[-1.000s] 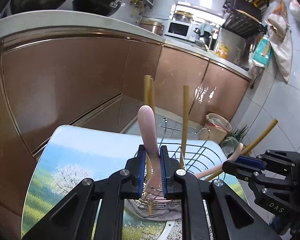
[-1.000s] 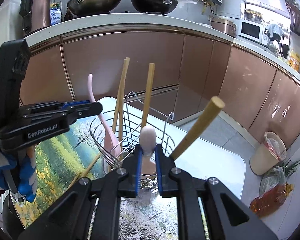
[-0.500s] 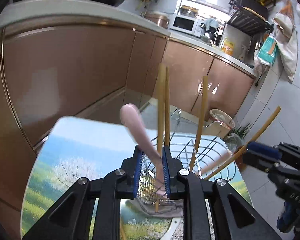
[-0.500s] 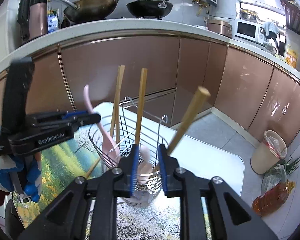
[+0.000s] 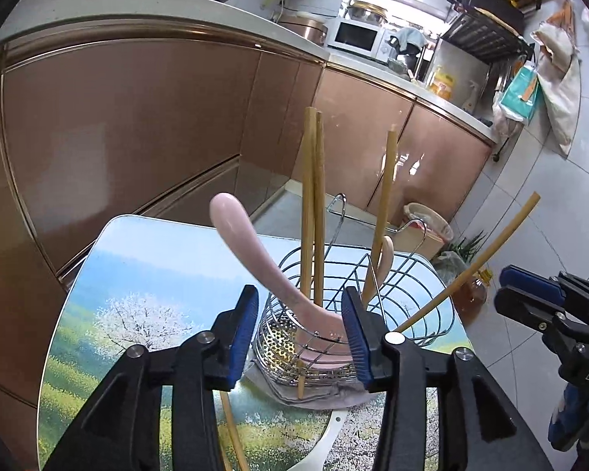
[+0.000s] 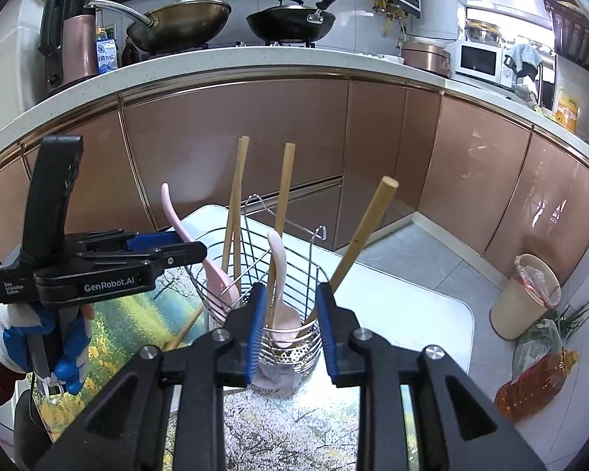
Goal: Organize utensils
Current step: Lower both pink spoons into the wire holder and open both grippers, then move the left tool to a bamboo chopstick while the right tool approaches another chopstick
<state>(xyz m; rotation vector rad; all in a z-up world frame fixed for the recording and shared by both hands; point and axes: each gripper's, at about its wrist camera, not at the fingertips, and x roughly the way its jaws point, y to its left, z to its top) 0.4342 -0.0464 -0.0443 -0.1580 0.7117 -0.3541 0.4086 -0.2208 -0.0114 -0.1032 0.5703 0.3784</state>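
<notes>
We see the table (image 5: 145, 259) with its landscape print spread beneath both sets of jaws. The wire utensil basket (image 5: 412, 274) stands just ahead of them, holding wooden sticks and two pink spoons. Our left gripper (image 5: 300, 337) has just been opening; its jaws stand apart, the larger pink spoon (image 5: 251, 259) leaning free between them. Our right gripper (image 6: 290, 333) has jaws apart too, the smaller pink spoon (image 6: 279, 271) loose between them, inside the basket.

two woks (image 6: 290, 23) sit on the counter, a microwave (image 6: 479, 61) farther right, a bin (image 6: 526, 298) below.
</notes>
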